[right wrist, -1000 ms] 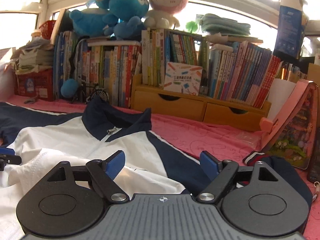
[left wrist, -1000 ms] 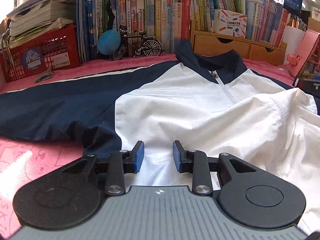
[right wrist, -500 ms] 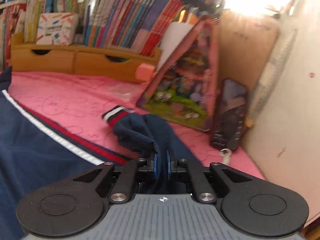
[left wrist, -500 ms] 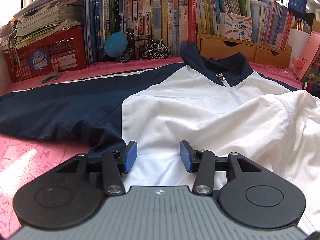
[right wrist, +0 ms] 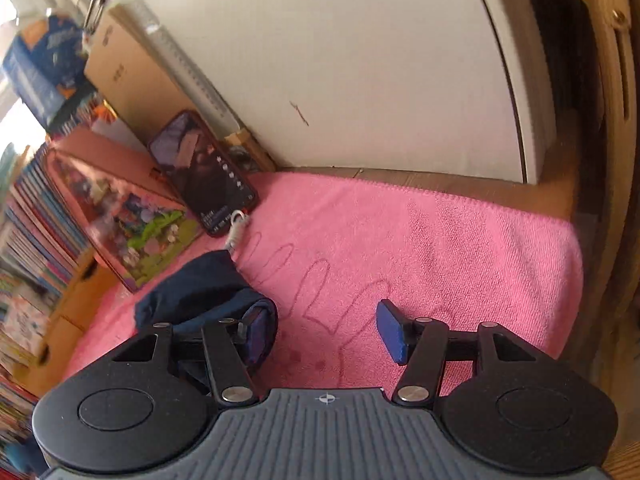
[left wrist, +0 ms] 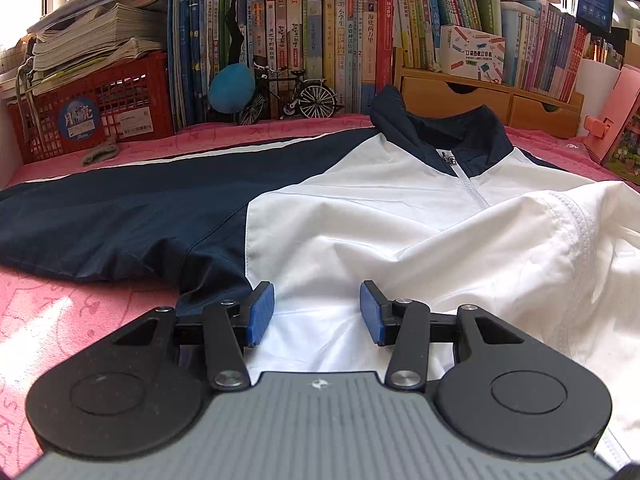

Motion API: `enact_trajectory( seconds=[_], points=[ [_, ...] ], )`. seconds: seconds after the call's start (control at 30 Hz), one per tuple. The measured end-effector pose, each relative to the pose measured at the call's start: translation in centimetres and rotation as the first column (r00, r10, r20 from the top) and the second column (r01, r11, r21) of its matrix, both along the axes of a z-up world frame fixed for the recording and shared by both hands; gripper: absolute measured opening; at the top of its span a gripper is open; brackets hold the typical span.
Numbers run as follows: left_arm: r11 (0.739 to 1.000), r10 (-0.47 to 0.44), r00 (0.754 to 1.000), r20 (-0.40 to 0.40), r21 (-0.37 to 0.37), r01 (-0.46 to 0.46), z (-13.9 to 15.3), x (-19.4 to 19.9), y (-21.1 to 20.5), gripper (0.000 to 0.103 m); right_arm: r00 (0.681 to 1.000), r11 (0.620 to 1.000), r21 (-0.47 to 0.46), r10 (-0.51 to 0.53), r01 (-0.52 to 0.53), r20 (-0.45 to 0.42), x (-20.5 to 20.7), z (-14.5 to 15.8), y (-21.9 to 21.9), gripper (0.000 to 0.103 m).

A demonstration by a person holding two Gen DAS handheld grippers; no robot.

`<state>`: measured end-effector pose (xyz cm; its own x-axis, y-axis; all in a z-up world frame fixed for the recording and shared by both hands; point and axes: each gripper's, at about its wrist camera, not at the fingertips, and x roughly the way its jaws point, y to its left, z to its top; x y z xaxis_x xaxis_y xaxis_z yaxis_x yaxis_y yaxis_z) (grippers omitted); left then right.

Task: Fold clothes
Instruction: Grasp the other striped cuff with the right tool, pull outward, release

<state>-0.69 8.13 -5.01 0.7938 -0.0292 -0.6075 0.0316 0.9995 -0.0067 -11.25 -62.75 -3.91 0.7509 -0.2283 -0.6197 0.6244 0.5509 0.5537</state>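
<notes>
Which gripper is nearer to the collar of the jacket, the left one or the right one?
Left. The left gripper hangs over the jacket's white front, facing the collar. The right gripper is beside the sleeve end; no collar shows in its view.

The jacket [left wrist: 360, 216] looks like smooth, thin woven cloth with a faint sheen, the pink cover [right wrist: 420, 240] is rough matt towelling, the drawer unit [left wrist: 480, 100] is smooth wood, and the crate [left wrist: 100, 108] is glossy red plastic.

Jacket [left wrist: 360, 216] lies on the towel [left wrist: 60, 320] — books [left wrist: 320, 40] stand behind.
</notes>
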Motion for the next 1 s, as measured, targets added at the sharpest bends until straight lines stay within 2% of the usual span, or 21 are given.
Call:
enact_trajectory(
  seconds=[0.07,0.1,0.17,0.2,0.23,0.3,0.33,0.4,0.5,0.53,0.63,0.73,0.77,0.87,0.9,1.0],
  points=[
    [1.0,0.0,1.0,0.0,-0.002,0.0,0.0,0.0,0.0,0.046,0.996,0.996,0.088,-0.011,0.003,0.09,-1.0,-0.4,-1.0,0.057],
    [1.0,-0.001,1.0,0.0,-0.002,0.001,0.0,0.0,0.0,0.047,0.995,0.995,0.097,-0.002,-0.008,0.099,-1.1,-0.4,-1.0,0.057],
    [1.0,-0.001,1.0,0.0,-0.002,0.001,0.0,0.0,0.0,0.047,0.998,0.995,-0.079,0.057,-0.06,-0.039,-0.1,0.6,0.3,0.057],
    [1.0,-0.002,1.0,0.0,-0.001,0.002,0.0,0.0,0.0,0.047,0.984,0.964,-0.236,0.085,-0.121,-0.158,0.7,0.9,2.0,0.061],
    [1.0,-0.002,1.0,0.0,-0.001,0.002,0.0,0.0,0.0,0.047,0.955,0.902,-0.383,0.092,-0.2,-0.281,1.6,1.2,3.8,0.068],
    [1.0,-0.003,1.0,0.0,-0.001,0.003,0.0,0.0,0.0,0.048,0.912,0.77,-0.542,0.123,-0.337,-0.392,1.8,0.9,6.9,0.074],
    [1.0,-0.003,1.0,0.0,0.0,0.003,0.0,0.0,0.0,0.048,0.886,0.688,-0.603,0.129,-0.404,-0.446,1.9,0.7,8.5,0.076],
    [1.0,-0.004,1.0,0.0,0.0,0.004,0.0,0.0,0.0,0.048,0.827,0.496,-0.688,0.119,-0.529,-0.55,2.1,0.4,11.6,0.077],
    [1.0,-0.005,1.0,0.0,0.001,0.005,0.0,0.0,0.0,0.048,0.807,0.53,-0.611,0.339,-0.588,-0.483,0.5,2.2,11.9,0.084],
    [1.0,-0.005,1.0,0.0,0.001,0.005,-0.1,0.0,0.0,0.048,0.796,0.559,-0.568,0.438,-0.604,-0.417,0.1,3.2,11.8,0.088],
    [1.0,-0.006,1.0,0.0,0.002,0.006,-0.1,0.0,0.0,0.049,0.755,0.575,-0.531,0.62,-0.622,-0.213,-0.9,4.8,13.3,0.094],
    [1.0,-0.006,1.0,0.0,0.003,0.006,0.0,0.1,0.0,0.049,0.702,0.589,-0.486,0.708,-0.645,-0.074,1.0,5.1,15.8,0.095],
    [1.0,-0.006,1.0,0.0,0.004,0.006,0.0,0.1,0.1,0.049,0.697,0.605,-0.453,0.715,-0.655,-0.053,2.3,4.7,16.3,0.094],
    [1.0,-0.006,1.0,0.0,0.005,0.006,0.0,0.1,0.1,0.05,0.701,0.653,-0.324,0.712,-0.684,-0.045,6.2,2.8,17.0,0.078],
    [1.0,-0.005,1.0,0.0,0.006,0.005,0.0,0.1,0.1,0.05,0.709,0.668,-0.288,0.703,-0.686,-0.057,7.3,2.2,17.2,0.066],
    [1.0,-0.004,1.0,-0.001,0.005,0.004,0.0,0.1,0.1,0.051,0.775,0.739,-0.242,0.623,-0.628,-0.108,9.1,0.7,16.1,0.053]
  ],
)
